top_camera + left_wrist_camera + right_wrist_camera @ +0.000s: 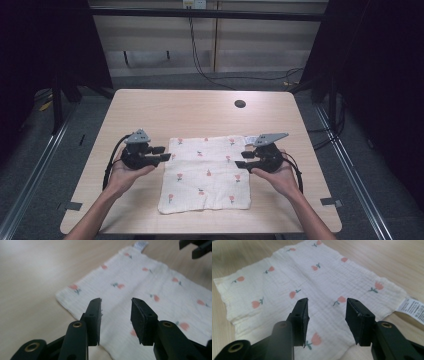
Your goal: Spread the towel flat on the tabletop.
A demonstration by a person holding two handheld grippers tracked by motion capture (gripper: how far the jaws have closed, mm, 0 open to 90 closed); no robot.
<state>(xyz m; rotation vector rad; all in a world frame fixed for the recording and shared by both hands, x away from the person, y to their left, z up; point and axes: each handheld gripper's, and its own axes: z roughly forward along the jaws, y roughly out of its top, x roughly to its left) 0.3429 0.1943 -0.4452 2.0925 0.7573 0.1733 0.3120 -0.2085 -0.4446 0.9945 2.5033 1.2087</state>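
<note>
white flowered cloth (206, 173) lies flat on the wooden table (150, 107) between the two grippers, left gripper (161, 153) at its left edge, right gripper (242, 159) at its right, both with jaws apart, holding nothing.

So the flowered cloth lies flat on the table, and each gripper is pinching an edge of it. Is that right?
Not quite. The flowered cloth does lie flat on the table, but neither gripper is pinching it. The left gripper view shows the left gripper with its jaws apart and nothing between them, and the right gripper view shows the same for the right gripper. Both are open above the cloth.
</note>
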